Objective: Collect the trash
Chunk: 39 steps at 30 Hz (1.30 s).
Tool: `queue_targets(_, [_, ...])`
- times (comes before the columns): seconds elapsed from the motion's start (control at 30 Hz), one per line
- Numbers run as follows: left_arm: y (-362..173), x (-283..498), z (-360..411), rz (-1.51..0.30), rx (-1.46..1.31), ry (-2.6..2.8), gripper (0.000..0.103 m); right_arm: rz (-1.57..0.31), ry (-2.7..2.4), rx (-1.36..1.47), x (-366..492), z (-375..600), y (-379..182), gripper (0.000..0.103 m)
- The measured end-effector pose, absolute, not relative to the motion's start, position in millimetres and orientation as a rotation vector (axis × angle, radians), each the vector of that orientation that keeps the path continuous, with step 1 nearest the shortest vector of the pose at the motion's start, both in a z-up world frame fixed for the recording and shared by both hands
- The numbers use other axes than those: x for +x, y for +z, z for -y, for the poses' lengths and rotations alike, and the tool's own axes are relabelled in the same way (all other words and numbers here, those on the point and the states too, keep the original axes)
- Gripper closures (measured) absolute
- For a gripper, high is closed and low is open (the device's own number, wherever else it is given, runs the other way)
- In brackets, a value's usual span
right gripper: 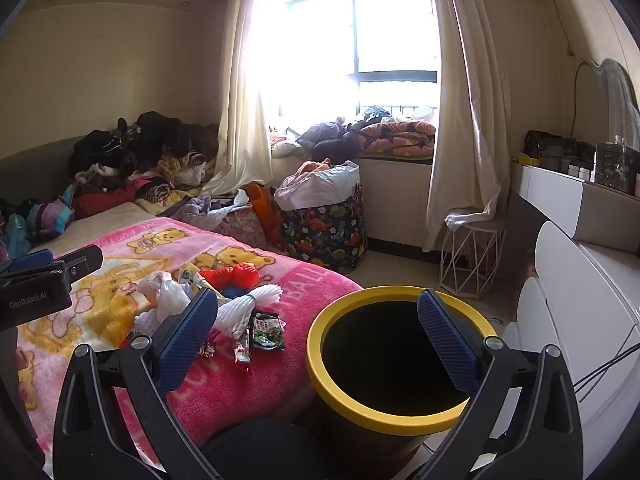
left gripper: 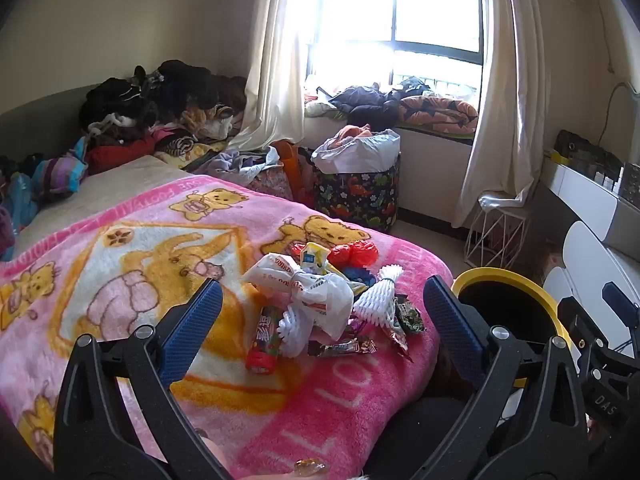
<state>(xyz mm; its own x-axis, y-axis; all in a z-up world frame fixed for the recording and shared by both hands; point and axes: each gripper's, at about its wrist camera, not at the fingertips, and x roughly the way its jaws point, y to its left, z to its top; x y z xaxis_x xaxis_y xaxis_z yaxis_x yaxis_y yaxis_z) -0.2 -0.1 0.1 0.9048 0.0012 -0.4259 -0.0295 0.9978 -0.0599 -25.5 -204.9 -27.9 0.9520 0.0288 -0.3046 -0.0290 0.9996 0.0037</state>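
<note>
Pink bear-print blanket [left gripper: 132,264] carried the trash pile [left gripper: 320,300] near its edge beside the yellow-rimmed bin [right gripper: 384,364], left gripper [left gripper: 324,320] spread wide and empty before the pile, right gripper [right gripper: 318,324] spread wide, empty, over the bin.

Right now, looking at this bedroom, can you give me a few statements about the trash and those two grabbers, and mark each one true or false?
1. The litter pile lies on the pink bear blanket. True.
2. The yellow-rimmed bin stands on the bed. False: it stands on the floor beside the bed.
3. The left gripper is clamped on a wrapper. False: its jaws stand wide open, holding nothing.
4. The right gripper is open, with the bin's mouth showing between its fingers. True.
5. A white foam fruit net lies among the litter. True.
6. The dinosaur-print basket is empty. False: clothes fill it.
</note>
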Motion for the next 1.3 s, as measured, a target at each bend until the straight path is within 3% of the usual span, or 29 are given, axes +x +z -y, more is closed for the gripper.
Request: queue_targets(1.3, [2.4,-0.5,2.0,-0.430,-0.054,0.012,0.011,-0.307,0.027,-0.001,-24.3,207.6,-27.2,0.006])
